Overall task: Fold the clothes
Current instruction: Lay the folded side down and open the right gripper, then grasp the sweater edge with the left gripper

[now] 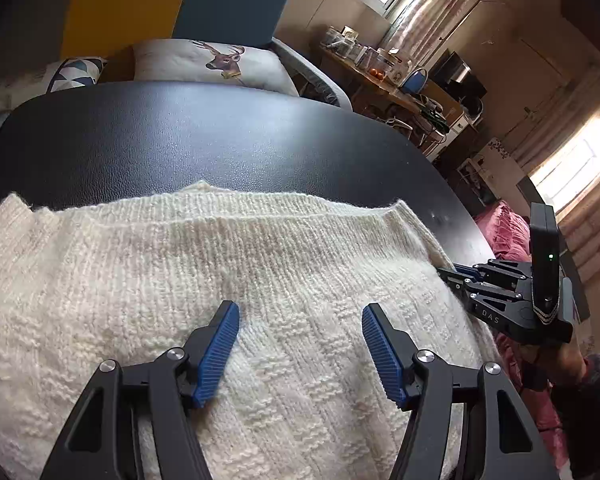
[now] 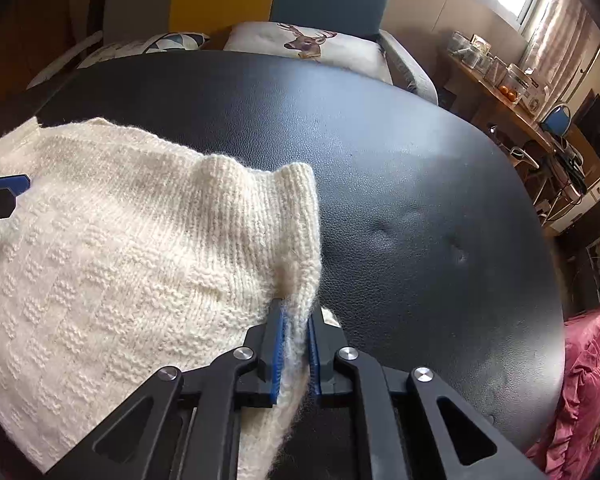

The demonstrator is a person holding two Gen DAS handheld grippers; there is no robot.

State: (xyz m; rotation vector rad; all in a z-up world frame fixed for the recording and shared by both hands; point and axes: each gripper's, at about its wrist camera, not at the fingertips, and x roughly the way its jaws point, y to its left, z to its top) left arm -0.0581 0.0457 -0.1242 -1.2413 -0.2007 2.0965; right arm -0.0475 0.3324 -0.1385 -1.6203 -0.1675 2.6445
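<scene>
Left gripper point(image 1: 300, 354): jaws apart above the sweater point(image 1: 180, 280).
Right gripper point(image 2: 296, 344): jaws clamped on sweater edge.
Desk point(image 2: 420, 200): black.

Home living rm: sofa point(image 1: 236, 4) w/ deer cushion point(image 1: 216, 62), curtains point(image 1: 432, 4), cluttered wooden side table point(image 1: 384, 84).

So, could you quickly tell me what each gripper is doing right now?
Left gripper: open, above the cream sweater, holding nothing.
Right gripper: closed on the sweater's right edge.
</scene>
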